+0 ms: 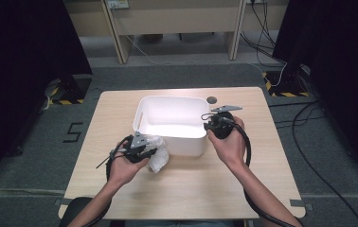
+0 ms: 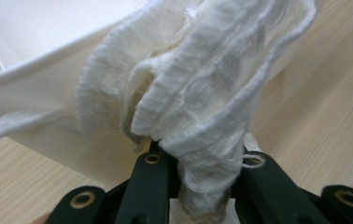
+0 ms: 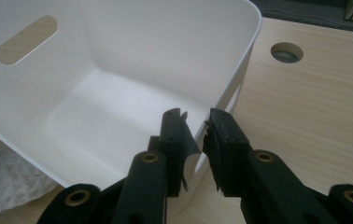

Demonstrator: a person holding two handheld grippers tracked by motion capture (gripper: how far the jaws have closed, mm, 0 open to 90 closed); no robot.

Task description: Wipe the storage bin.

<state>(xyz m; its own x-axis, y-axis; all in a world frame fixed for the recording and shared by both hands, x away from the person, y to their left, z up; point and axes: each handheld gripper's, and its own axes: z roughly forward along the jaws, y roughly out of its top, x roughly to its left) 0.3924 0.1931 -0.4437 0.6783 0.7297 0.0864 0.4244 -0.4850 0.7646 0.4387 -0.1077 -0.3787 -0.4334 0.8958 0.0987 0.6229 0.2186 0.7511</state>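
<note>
Left claw (image 1: 149,152) grips a crumpled white cloth (image 1: 158,156); in the left gripper view the cloth (image 2: 198,93) is pinched between the two black jaws near their tips and bunches upward out of them, filling the centre of the frame. In the high view the cloth sits at centre-left, just outside the near left corner of the white bin (image 1: 144,109), touching or nearly touching its front wall; I cannot tell whether its lower folds rest on the desk (image 1: 191,189). Right claw (image 1: 207,126) is closed on the rim of the bin at its near right corner: the right gripper view shows one jaw inside the wall and one outside, pads (image 3: 223,135) pressed on the thin white edge (image 3: 191,154), steadying the bin. Key relation: the bin's open mouth lies up and to the right of the left claw in the high view, with the front wall between cloth and cavity. The bin interior (image 3: 118,112) is bare, and the cloth peeks in at the lower left of that view (image 3: 6,182), outside the wall. Judgement: the left hand is the nearer one and already has the load; the coming move needs a lift above the rim, then a short carry toward the upper right before release. Risk: trailing folds could snag on the rim.
</note>
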